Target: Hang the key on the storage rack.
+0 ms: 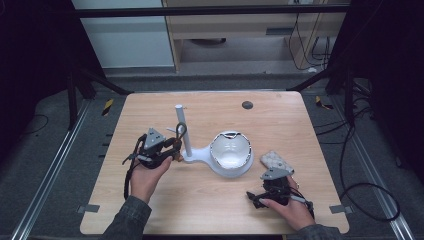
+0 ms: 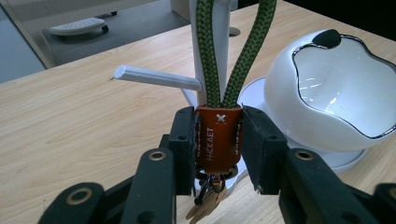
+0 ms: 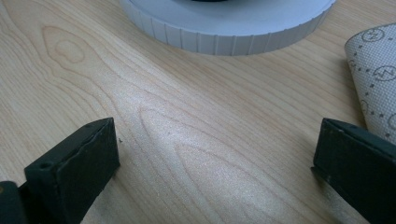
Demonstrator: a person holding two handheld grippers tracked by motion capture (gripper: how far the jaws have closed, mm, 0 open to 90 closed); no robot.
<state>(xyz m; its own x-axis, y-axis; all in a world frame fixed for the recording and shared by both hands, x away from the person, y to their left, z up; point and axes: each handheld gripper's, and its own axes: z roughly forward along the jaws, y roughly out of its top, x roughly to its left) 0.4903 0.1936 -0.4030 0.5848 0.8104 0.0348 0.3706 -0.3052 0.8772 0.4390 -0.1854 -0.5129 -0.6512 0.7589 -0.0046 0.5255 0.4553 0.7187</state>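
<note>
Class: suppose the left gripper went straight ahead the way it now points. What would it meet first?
Most likely the white post of the stand. The left gripper holds the keychain, whose green loop rises directly in front of that post; exact depth is unclear.

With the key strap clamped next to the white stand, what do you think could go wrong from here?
1. The left gripper pinches only the orange leather tab, so the green cord loop may flop and miss the stand's side peg.
2. The loop sits close to the upright post; a push could shift the white stand or its bowl.
3. The right gripper rests open on the table, not steadying the base.
</note>
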